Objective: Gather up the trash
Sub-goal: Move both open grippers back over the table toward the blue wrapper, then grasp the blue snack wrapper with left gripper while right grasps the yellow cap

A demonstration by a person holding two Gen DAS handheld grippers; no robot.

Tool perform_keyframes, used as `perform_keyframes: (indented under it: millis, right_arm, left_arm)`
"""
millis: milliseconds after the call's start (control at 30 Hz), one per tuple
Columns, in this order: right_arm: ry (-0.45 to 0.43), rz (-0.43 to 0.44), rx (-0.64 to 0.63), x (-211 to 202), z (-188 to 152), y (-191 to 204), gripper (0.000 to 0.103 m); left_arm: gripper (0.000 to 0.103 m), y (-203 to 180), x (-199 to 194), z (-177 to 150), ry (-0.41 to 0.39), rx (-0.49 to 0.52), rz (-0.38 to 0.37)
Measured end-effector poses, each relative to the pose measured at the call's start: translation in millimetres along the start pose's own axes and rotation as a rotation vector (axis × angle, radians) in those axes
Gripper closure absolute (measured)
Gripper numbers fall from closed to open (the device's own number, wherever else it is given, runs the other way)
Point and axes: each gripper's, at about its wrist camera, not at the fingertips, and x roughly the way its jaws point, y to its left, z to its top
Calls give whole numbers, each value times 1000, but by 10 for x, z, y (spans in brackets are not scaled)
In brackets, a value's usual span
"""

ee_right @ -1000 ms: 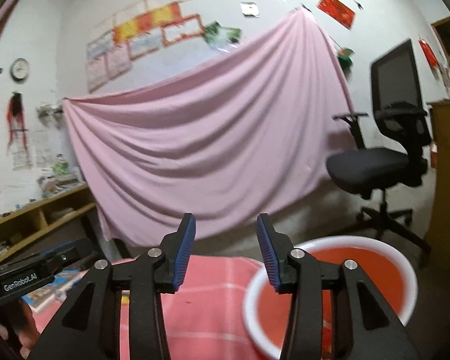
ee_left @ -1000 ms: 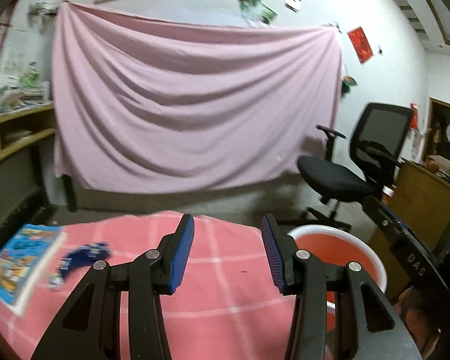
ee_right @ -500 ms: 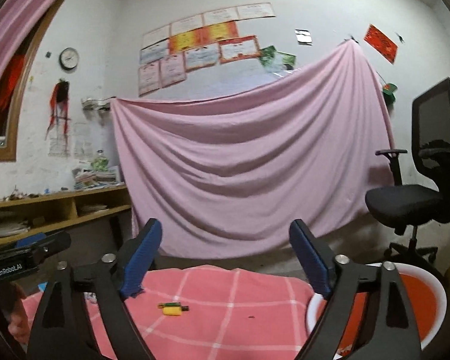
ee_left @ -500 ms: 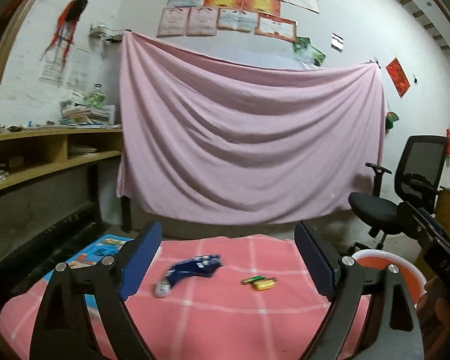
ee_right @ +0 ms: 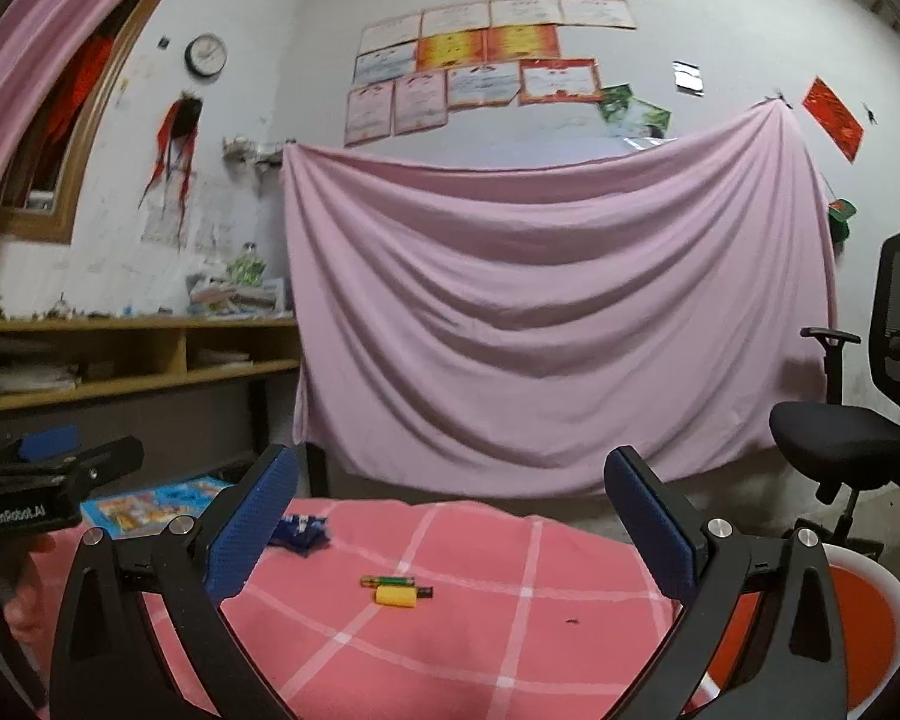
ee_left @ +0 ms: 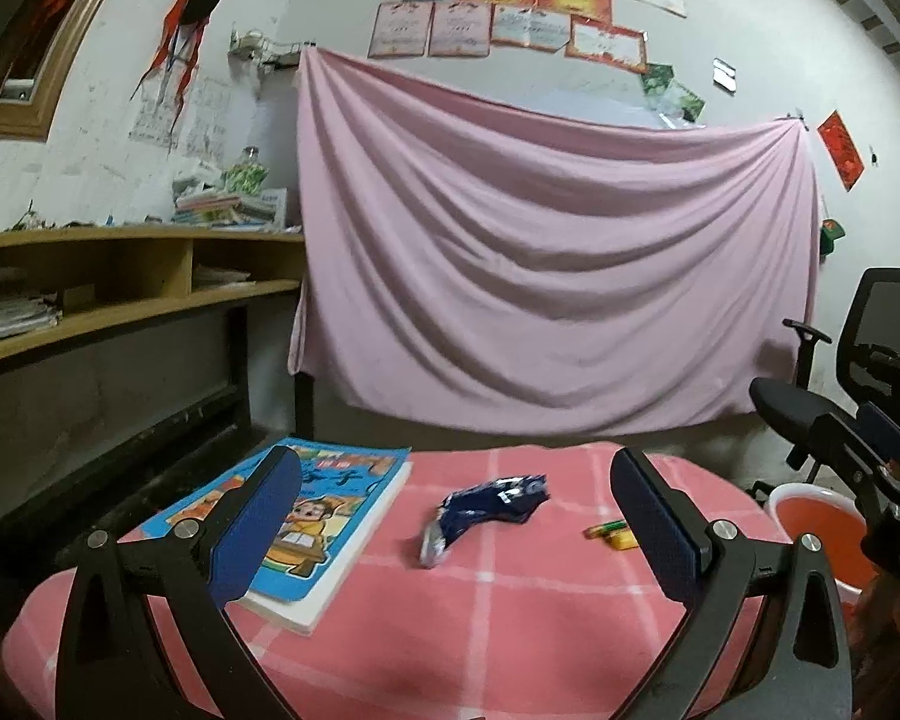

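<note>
Wrapper [ee_left: 486, 504] (print blurred) lies half-hidden behind right claw [ee_right: 450, 516].

On the pink checked cloth-covered table [ee_left: 510, 630] lie one crumpled dark blue foil wrapper [ee_left: 489, 507], one colourful cartoon-covered book [ee_left: 306, 516], one small yellow cylindrical piece [ee_right: 396, 596] and one thin green stick [ee_right: 384, 581]. One white-rimmed orange plastic basin [ee_right: 870, 618] stands beside the table.

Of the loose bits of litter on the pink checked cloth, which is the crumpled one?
The dark blue wrapper, lying between the picture book and the small yellow and green pieces. Those pieces are short, straight sticks; only the wrapper is creased and folded.
</note>
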Motion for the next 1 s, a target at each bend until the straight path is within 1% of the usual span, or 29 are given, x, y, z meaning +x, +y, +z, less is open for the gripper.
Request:
perform_keyframes:
  millis: [167,233,367,433,567,633,733,800,867,900,967,1000]
  right_arm:
    - [37,6,-5,115,-55,55,0]
    - [47,3,2,152,-67,48,0]
    - [65,0,23,254,-70,23,0]
    - [84,-13,25,327,-75,18,0]
    - [185,-2,30,572,-116,16,0]
    - [262,10,28,715,-167,29,0]
    - [340,20,19,850,-225,52,1]
    - [380,23,8,910,-262,84,3]
    - [414,32,-2,951,-299,108,7]
    - [434,36,-8,983,-314,126,8]
    - [491,50,-20,1069,-369,159,18]
    - [516,56,-26,1105,-393,178,20]
  left_arm:
    - [2,35,181,-23,55,12,-7]
    - [2,66,255,-10,65,13,-12]
    - [2,99,343,9,50,25,-31]
    - [2,88,393,17,57,44,-35]
    - [3,92,582,-15,139,54,-69]
    - [4,89,669,-39,182,57,-82]
    - [10,96,794,-73,248,52,-104]
    - [17,112,877,-98,294,42,-120]
    - [28,115,947,-132,337,33,-129]
    - [30,127,1000,-153,366,26,-131]
    - [40,142,1063,-183,402,17,-130]
    - [43,148,1088,-193,415,12,-133]
